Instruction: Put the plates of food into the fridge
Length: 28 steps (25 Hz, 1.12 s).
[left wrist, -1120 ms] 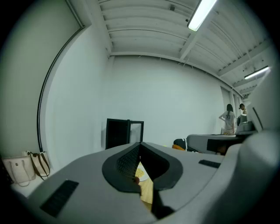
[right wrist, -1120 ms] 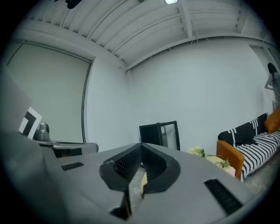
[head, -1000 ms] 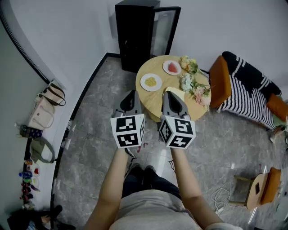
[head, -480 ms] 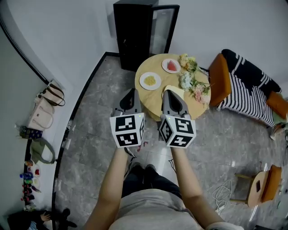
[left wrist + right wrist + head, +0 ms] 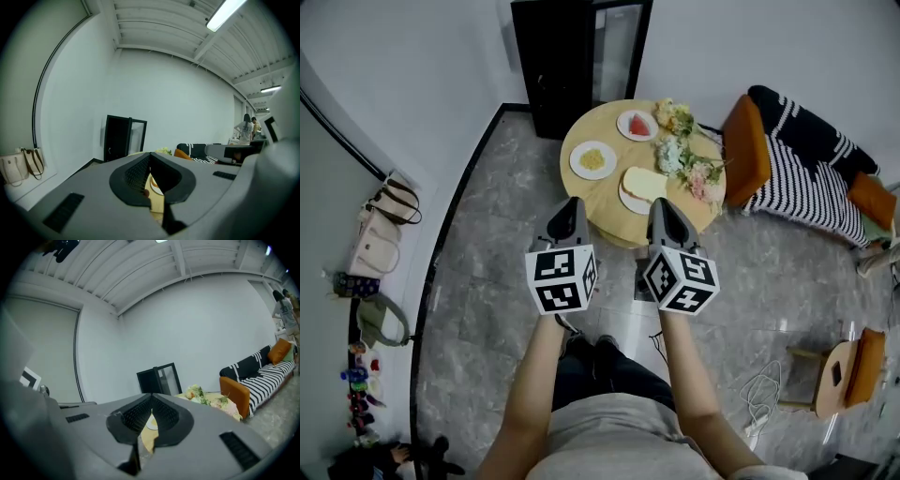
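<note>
Abreast, left claw (image 5: 570, 204), right claw (image 5: 662, 204), tips together

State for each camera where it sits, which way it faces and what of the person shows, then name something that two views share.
Head view: on the person's head, looking steeply down at the round table and black fridge; shows both forearms, the left gripper and the right gripper.
Left gripper view: rides the left gripper, looking level along its shut jaws toward the fridge; shows only gripper bodies.
Right gripper view: rides the right gripper, looking along its shut jaws past flowers to a striped sofa.
Shared: all three show the fridge.
</note>
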Each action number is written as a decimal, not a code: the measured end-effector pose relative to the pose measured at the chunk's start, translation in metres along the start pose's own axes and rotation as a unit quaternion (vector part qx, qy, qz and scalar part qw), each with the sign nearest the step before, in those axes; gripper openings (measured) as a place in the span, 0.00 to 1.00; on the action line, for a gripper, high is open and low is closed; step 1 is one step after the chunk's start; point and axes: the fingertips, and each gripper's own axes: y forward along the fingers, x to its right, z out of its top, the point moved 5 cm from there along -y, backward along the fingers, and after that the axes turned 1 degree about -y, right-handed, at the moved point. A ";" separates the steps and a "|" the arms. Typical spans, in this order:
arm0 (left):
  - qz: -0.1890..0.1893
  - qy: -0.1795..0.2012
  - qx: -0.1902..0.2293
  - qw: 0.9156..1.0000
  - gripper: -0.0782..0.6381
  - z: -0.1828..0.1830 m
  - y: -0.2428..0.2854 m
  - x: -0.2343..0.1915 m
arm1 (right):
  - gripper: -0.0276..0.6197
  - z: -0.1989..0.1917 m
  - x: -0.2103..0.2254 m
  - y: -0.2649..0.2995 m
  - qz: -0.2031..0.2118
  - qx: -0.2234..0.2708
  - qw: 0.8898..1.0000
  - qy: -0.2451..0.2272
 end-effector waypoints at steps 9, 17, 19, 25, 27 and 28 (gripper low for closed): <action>-0.013 -0.050 -0.044 0.998 0.12 -0.038 0.009 0.027 | 0.06 -0.029 0.064 -0.023 -0.014 -0.034 0.997 0.069; -0.008 -0.058 -0.100 0.993 0.12 -0.075 0.025 0.025 | 0.06 -0.065 0.076 -0.015 -0.007 -0.079 0.993 0.082; -0.013 -0.068 -0.113 0.991 0.12 -0.084 0.033 0.023 | 0.06 -0.072 0.076 -0.007 -0.005 -0.088 0.993 0.084; -0.024 -0.083 -0.135 0.987 0.12 -0.098 0.078 0.011 | 0.06 -0.091 0.086 0.031 -0.011 -0.114 0.989 0.092; -0.033 -0.089 -0.143 0.985 0.12 -0.101 0.096 0.009 | 0.06 -0.096 0.091 0.044 -0.015 -0.126 0.988 0.091; -0.037 -0.090 -0.149 0.984 0.12 -0.103 0.105 0.008 | 0.06 -0.099 0.094 0.050 -0.019 -0.131 0.987 0.092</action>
